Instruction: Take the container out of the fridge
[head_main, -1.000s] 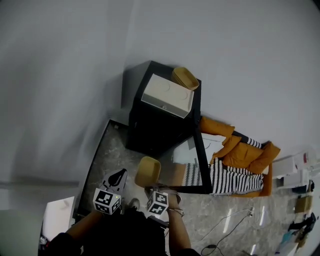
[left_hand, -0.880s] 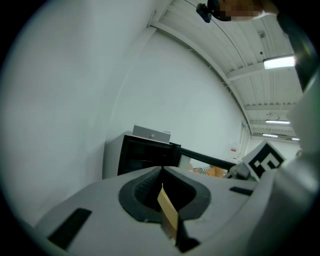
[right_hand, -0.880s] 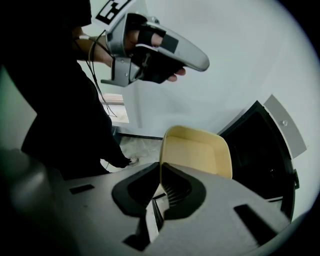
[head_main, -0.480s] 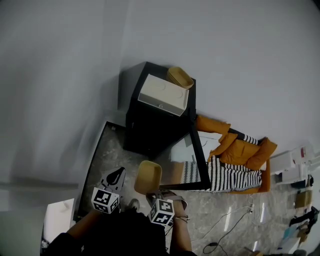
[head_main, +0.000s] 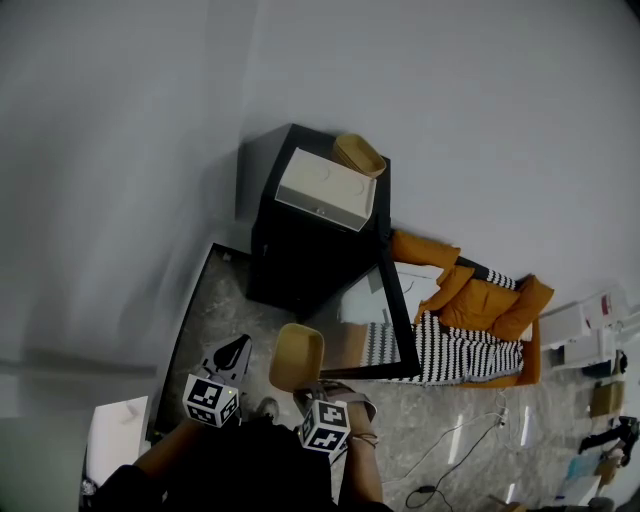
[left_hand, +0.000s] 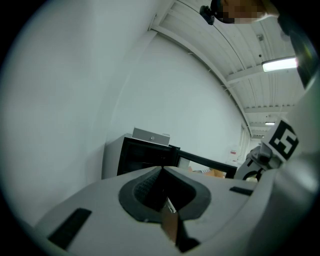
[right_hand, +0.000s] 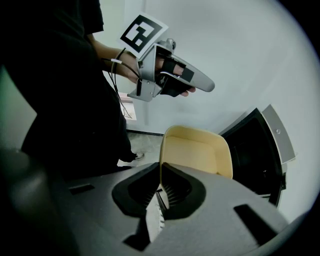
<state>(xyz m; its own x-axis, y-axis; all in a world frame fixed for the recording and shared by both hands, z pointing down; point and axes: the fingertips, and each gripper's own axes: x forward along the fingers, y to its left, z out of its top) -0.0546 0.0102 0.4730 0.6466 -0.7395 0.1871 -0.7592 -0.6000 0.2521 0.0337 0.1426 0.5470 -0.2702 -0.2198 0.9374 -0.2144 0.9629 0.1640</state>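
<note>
Since our right hand-held gripper, clamped on the container, has raised it outside the fridge, we judge removal done; left hand-held gripper is closed, empty.

The grey speckled floor carries a black fridge against the wall. Just beside its open door is an orange seat with striped cloth. Thin cables trail nearby.

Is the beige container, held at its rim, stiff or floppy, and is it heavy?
Probably stiff: the container holds its tray shape though the right gripper pinches only one rim. Likely light, since it looks empty and thin-walled. It may swing from that single edge grip.
</note>
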